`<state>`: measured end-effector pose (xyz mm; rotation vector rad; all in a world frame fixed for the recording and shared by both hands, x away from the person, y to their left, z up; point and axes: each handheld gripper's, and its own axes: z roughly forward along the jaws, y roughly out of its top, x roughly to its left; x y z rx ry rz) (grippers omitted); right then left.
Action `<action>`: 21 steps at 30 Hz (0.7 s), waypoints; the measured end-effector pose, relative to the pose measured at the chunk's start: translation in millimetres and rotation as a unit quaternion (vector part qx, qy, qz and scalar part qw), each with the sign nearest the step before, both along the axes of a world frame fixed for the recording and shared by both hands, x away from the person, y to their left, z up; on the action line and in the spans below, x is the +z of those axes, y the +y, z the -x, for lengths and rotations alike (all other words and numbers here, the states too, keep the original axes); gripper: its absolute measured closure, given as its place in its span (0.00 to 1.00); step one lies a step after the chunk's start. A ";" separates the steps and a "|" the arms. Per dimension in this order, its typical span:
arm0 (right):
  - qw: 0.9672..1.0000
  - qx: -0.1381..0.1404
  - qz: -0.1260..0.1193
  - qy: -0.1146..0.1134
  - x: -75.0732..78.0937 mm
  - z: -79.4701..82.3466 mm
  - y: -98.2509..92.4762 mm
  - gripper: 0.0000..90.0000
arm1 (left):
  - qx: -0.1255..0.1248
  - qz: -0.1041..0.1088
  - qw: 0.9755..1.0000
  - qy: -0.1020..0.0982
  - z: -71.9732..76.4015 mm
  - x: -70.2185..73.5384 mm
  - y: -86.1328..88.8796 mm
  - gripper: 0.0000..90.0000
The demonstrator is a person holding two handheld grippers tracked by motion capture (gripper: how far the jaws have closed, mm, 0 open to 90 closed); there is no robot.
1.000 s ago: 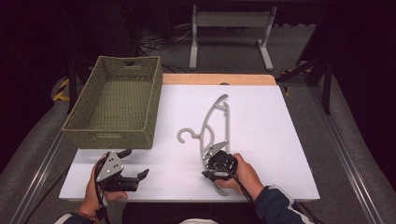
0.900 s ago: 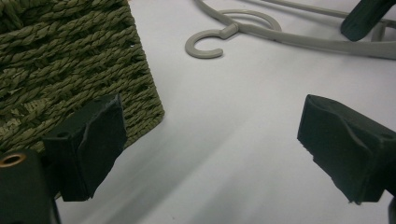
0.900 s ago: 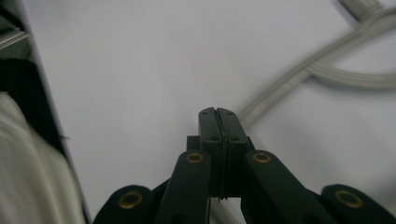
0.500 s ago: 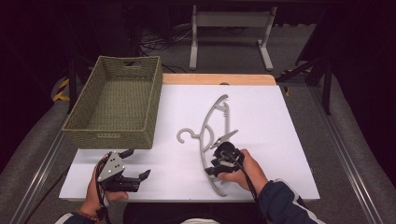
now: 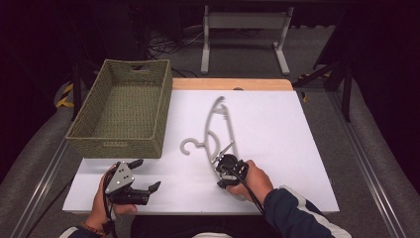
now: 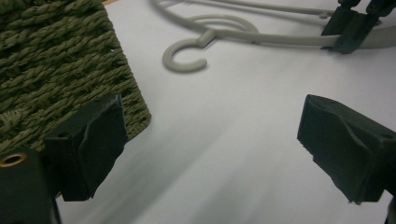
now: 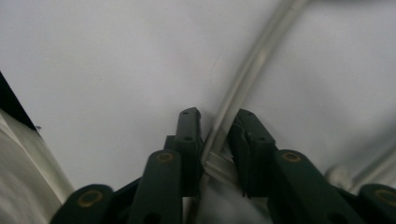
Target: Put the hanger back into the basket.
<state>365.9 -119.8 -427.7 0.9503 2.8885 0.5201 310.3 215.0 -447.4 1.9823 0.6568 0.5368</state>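
This looks like a lab or a recording studio, not a home. The white table [image 5: 277, 148] stands alone between dark walls, on grey carpet [image 5: 381, 148]. Behind its far edge there are loose cables [image 5: 168, 42] on the floor and a metal stand [image 5: 242, 29]. Metal rails [image 5: 369, 173] run along both sides.

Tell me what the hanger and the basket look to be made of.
Hanger: probably plastic, matte pale grey, smooth and of one moulded piece with its hook.
Basket: woven fibre, perhaps seagrass or paper cord, matte olive green; twisted strands show in the left gripper view.
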 end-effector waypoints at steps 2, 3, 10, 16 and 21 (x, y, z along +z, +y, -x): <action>1.000 -0.005 -0.005 -0.009 -0.7 1.4 -1.6 0.87 | -0.002 -0.001 1.000 0.002 -0.2 -0.3 -1.0 0.10; 1.000 -0.003 -0.005 -0.011 -0.9 1.4 -2.1 0.87 | -0.002 -0.001 1.000 0.002 -0.2 -0.3 -1.0 0.10; 1.000 0.000 -0.017 -0.026 -2.8 3.5 -4.9 0.87 | -0.007 -0.005 1.000 0.008 -1.5 -1.7 -3.9 0.10; 0.999 0.013 -0.032 -0.041 -3.7 4.3 -7.1 0.91 | -0.014 0.000 1.000 0.012 -0.6 -1.6 -6.6 0.11; 0.994 0.016 -0.083 -0.062 -6.6 3.3 -11.9 0.92 | -0.021 0.008 1.000 0.014 -0.6 -1.2 -10.4 0.11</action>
